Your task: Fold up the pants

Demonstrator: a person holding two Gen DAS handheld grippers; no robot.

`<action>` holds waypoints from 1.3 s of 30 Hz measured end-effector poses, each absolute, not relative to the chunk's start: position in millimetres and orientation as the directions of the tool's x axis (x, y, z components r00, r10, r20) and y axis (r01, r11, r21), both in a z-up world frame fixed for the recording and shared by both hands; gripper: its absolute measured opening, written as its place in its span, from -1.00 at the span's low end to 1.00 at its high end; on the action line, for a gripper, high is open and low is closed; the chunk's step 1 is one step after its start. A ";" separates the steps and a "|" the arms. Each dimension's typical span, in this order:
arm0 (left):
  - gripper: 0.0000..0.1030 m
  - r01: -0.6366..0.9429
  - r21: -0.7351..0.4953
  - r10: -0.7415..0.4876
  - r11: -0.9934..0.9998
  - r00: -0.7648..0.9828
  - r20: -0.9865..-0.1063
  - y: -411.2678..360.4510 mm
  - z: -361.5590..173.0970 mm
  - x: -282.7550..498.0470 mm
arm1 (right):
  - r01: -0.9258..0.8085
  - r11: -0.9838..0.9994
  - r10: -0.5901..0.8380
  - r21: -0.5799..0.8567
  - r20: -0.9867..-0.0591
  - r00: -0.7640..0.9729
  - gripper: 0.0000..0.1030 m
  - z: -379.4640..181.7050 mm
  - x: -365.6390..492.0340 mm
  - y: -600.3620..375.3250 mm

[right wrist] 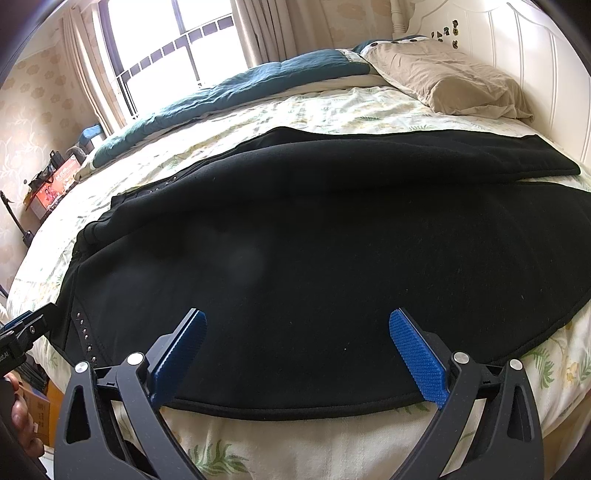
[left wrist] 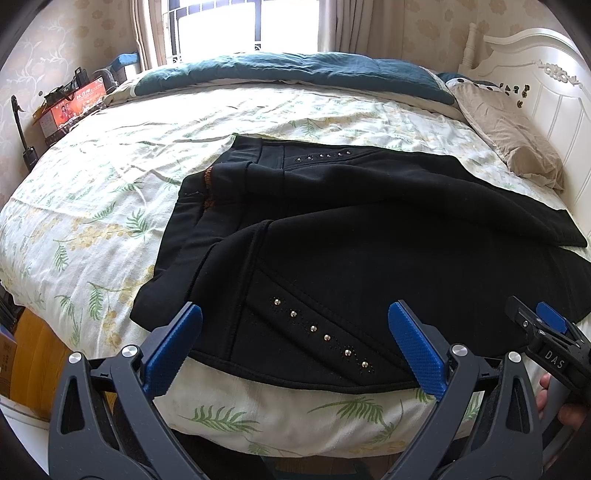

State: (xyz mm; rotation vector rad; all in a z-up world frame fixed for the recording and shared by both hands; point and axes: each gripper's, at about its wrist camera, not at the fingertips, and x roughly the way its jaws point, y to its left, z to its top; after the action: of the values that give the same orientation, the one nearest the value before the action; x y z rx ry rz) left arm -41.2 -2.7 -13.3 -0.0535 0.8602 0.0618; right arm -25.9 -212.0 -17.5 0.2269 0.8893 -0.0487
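Your light comes from the window point(left wrist: 243, 26), which is blown out to white glare. The black pants point(right wrist: 295, 258) swallow detail, and the fisheye bends and darkens every edge.

Black pants point(left wrist: 351, 236) spread across bed, thick matte fabric, loosely laid, not yet folded. Waist end toward left, orange lining showing at opening. Near leg lies along bed's front edge, hem reaching right; far leg angled toward headboard, overlapping near one. Row of small metal studs point(left wrist: 321, 334) runs diagonally near front pocket; second row on far hip.
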 end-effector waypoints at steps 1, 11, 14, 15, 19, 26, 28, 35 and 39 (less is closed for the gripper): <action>0.96 -0.075 -0.021 0.033 0.997 0.650 -0.759 -2.9 -13.2 -41.4 | 0.136 0.975 0.052 0.176 -0.775 0.630 0.92 -17.6 -26.3 -211.7; 0.96 -0.067 -0.014 0.033 0.998 0.646 -0.763 -7.7 -15.5 -37.7 | 0.136 0.976 0.049 0.173 -0.776 0.629 0.92 -18.9 -27.1 -209.7; 0.96 -0.056 -0.007 0.031 0.998 0.645 -0.763 -9.9 -17.8 -34.4 | 0.130 0.977 0.052 0.170 -0.778 0.626 0.92 -19.6 -26.0 -207.9; 0.96 -0.049 -0.003 0.030 0.999 0.647 -0.762 -10.5 -18.3 -33.5 | 0.124 0.977 0.058 0.172 -0.779 0.624 0.92 -19.1 -24.7 -208.2; 0.96 0.024 -0.047 -0.051 0.999 0.656 -0.753 -2.7 -12.3 -25.5 | 0.063 0.971 0.142 0.229 -0.771 0.621 0.92 -11.5 -11.8 -211.4; 0.96 0.231 -0.205 -0.306 0.951 0.619 -0.724 72.2 18.2 44.4 | -0.183 0.904 0.405 0.385 -0.638 0.655 0.92 32.7 61.3 -241.8; 0.96 0.264 -0.253 -0.362 0.931 0.576 -0.733 100.7 13.1 86.2 | -0.250 0.896 0.437 0.366 -0.637 0.635 0.92 38.1 101.5 -250.4; 0.96 0.237 -0.421 -0.483 0.875 0.390 -0.784 154.7 -44.4 207.8 | -0.280 0.881 0.471 0.380 -0.746 0.471 0.92 3.7 229.0 -268.4; 0.96 0.315 -0.425 -0.520 0.849 0.352 -0.778 153.2 -53.0 235.7 | -0.317 0.864 0.494 0.392 -0.784 0.376 0.92 -16.7 260.2 -264.7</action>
State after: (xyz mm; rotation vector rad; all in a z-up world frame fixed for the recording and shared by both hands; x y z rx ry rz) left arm 235.7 153.2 -53.0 -0.2148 1.0840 -0.5459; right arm 260.2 -264.7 -16.7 0.1872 1.0667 0.5227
